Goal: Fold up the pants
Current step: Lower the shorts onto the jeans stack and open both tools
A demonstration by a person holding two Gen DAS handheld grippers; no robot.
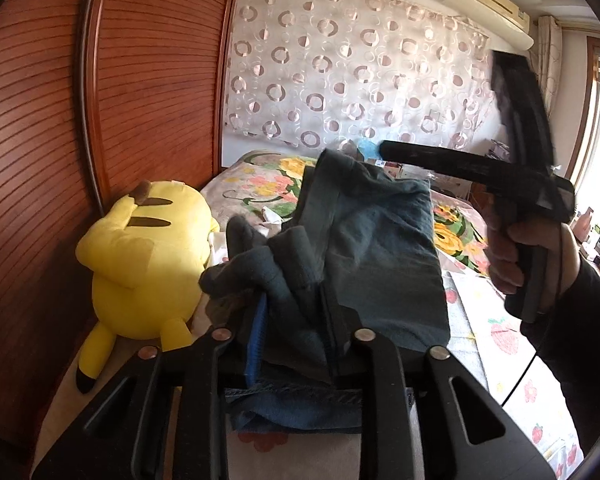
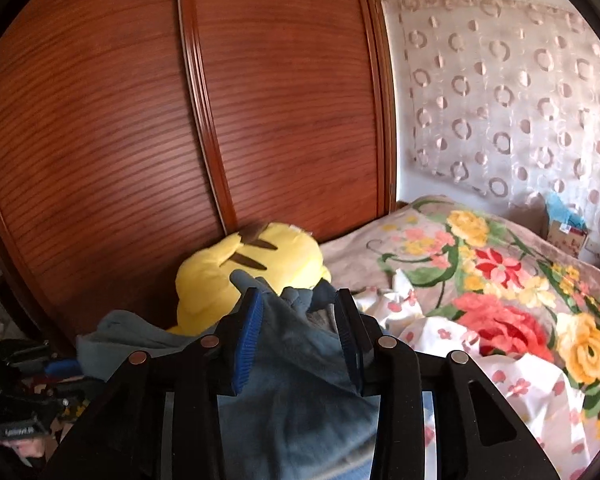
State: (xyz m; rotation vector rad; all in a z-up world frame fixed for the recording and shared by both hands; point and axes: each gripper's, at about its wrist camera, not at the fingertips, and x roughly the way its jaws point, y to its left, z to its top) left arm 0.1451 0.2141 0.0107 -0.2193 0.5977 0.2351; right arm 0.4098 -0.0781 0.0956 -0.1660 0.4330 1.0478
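Left gripper (image 1: 296, 332): jaws partly open, dark pants (image 1: 364, 248) bunched between them above the bed (image 1: 256, 176). Right gripper (image 2: 300, 332): likewise, cloth between. Step: mid-fold, apparently releasing. Next: withdraw clear, smooth.

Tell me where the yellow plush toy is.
The yellow plush toy lies at the bed's edge against the slatted wooden wardrobe door, left of the dark blue-grey pants in both wrist views.
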